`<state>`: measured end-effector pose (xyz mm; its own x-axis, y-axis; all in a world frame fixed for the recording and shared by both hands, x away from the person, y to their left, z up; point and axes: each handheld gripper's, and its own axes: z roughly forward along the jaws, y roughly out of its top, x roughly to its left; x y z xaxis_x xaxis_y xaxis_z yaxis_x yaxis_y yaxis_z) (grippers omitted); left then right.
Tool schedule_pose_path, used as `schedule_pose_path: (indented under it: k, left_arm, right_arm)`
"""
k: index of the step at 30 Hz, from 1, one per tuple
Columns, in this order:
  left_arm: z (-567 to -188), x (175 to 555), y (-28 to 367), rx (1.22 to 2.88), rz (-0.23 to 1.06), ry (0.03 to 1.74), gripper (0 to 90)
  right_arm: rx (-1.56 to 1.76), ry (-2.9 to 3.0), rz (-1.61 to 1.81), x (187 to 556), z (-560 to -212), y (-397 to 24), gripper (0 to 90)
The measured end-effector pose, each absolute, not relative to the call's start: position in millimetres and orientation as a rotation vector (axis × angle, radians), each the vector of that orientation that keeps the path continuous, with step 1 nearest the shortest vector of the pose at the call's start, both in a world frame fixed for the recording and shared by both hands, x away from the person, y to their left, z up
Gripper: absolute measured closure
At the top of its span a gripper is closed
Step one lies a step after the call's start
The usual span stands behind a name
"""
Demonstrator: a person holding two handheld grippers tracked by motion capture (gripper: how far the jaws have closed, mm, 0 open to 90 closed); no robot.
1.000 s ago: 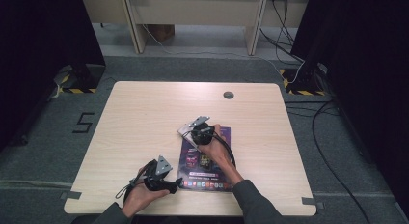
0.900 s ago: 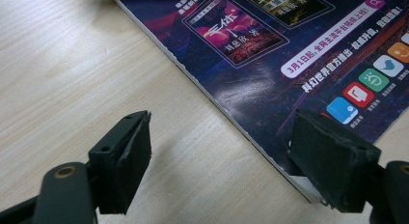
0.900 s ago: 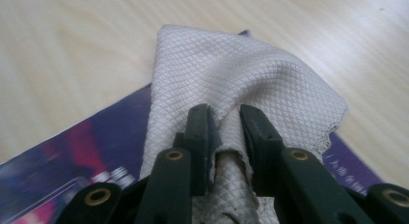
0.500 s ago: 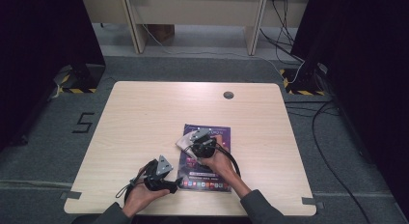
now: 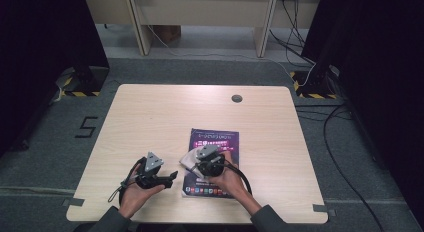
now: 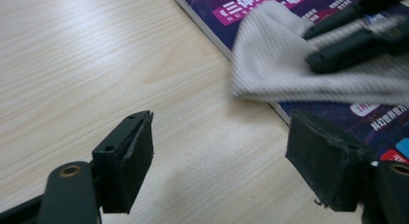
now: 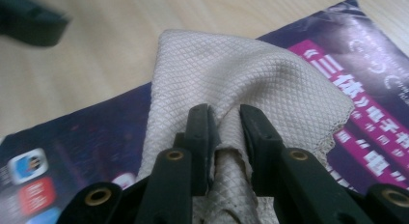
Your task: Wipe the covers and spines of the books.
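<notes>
A purple book (image 5: 222, 139) with pink lettering lies flat on the wooden table (image 5: 150, 117), near its front edge. A beige woven cloth (image 7: 226, 74) rests on the book's cover (image 7: 72, 132), and my right gripper (image 7: 224, 122) is shut on a fold of it. In the high view the cloth (image 5: 188, 159) hangs over the book's left edge beside that gripper (image 5: 200, 164). My left gripper (image 5: 172, 175) is open just left of the book, low over bare wood. Its pads (image 6: 137, 161) hold nothing, and the cloth (image 6: 270, 64) lies ahead of them.
A round grommet hole (image 5: 236, 98) sits near the table's far edge. Cables trail on the grey floor at the right (image 5: 340, 122). A "5" is marked on the floor at the left (image 5: 87, 127).
My right gripper has dragged the cloth toward the front and left across the book's cover. The left gripper has barely moved.
</notes>
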<state>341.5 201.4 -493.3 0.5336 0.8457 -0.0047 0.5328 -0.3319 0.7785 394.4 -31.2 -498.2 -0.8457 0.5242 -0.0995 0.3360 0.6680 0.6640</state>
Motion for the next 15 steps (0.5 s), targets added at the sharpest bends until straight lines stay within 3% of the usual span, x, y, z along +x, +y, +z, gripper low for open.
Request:
schedule_pose_path:
  k: [15]
  left_arm:
    - [-492, 347, 216, 1.968, 0.574, 1.198, 24.4]
  right_arm:
    - [0.557, 2.685, 0.998, 342, -499, -21, 74.7]
